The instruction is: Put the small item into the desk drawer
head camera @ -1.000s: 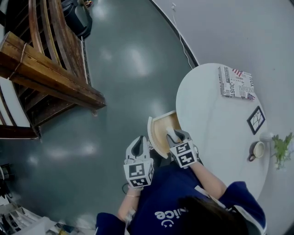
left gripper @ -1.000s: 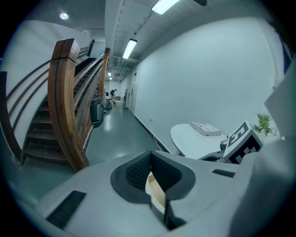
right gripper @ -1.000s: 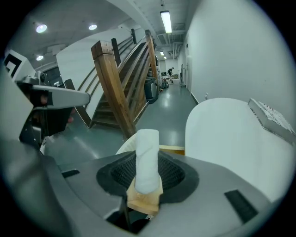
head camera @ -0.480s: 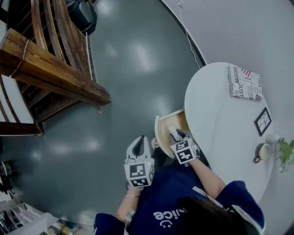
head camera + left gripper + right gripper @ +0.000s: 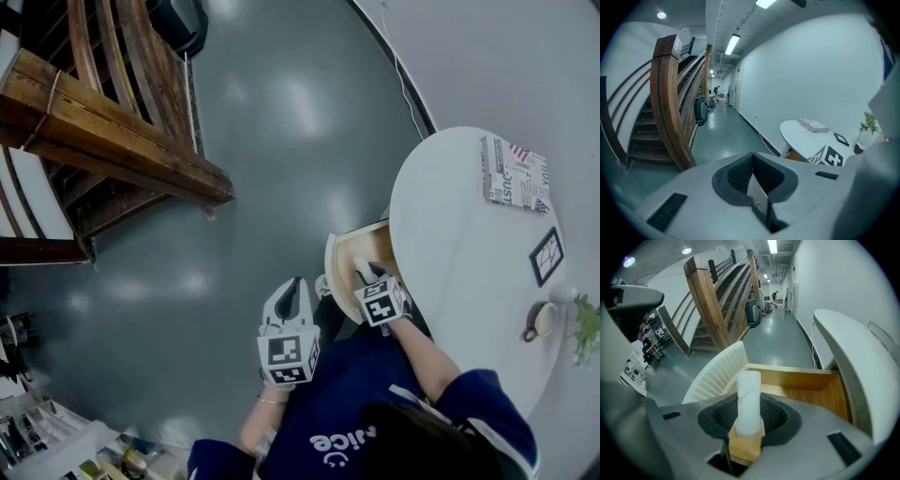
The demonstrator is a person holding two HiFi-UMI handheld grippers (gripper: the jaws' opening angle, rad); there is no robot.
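Observation:
My right gripper [image 5: 749,417] is shut on a small white roll [image 5: 749,401] that stands up between its pads. In the head view this gripper [image 5: 367,275] and the roll [image 5: 361,270] are over the open desk drawer [image 5: 349,246], near its near side. The drawer [image 5: 813,392] has a bare wooden inside and a curved white ribbed front [image 5: 716,375]. It sticks out from under the round white table [image 5: 459,253]. My left gripper [image 5: 289,302] hangs left of the drawer, above the floor, shut with nothing in it [image 5: 757,197].
On the table lie a printed book [image 5: 513,173], a small picture frame [image 5: 547,256], a mug [image 5: 542,319] and a plant [image 5: 589,328]. A wooden staircase [image 5: 112,141] rises at the left across the grey floor. A wall runs behind the table.
The head view has drifted, so the table and drawer sit further right. The right gripper still holds the roll over the drawer. The left gripper has barely moved.

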